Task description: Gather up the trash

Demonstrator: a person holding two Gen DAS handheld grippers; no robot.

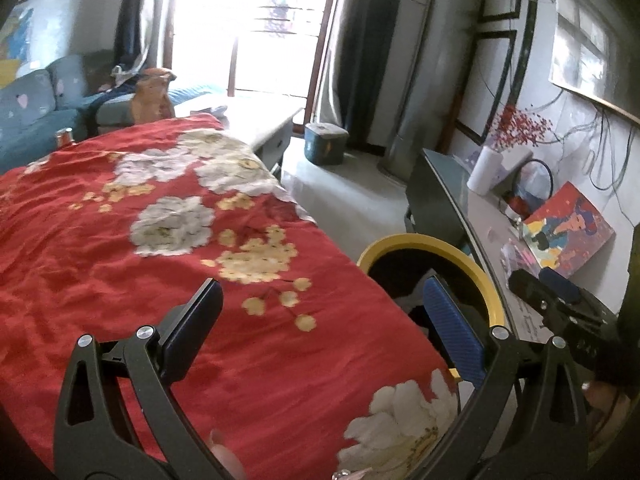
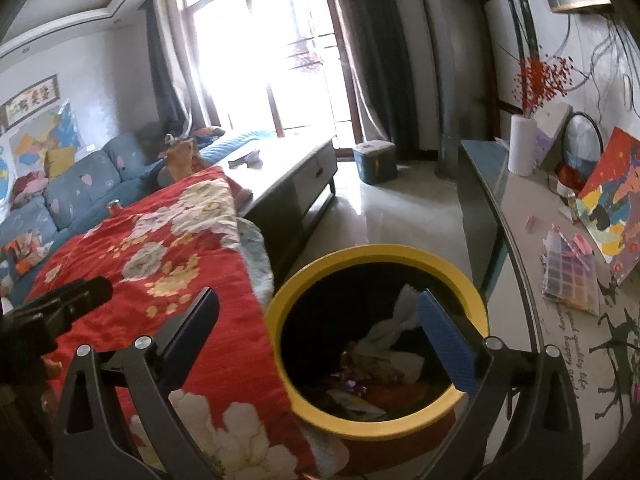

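Observation:
A yellow-rimmed trash bin stands on the floor beside the red flowered cloth. Crumpled white paper and other scraps lie inside it. My right gripper hangs open over the bin's mouth, with nothing between its fingers. In the left wrist view my left gripper is open above the red flowered cloth, holding nothing, and the bin shows past its right finger. The right gripper's body appears at the right edge there.
A low cabinet along the right wall carries a paper roll, a painting and a sheet of coloured stickers. A coffee table, a blue sofa and a teal box lie farther back.

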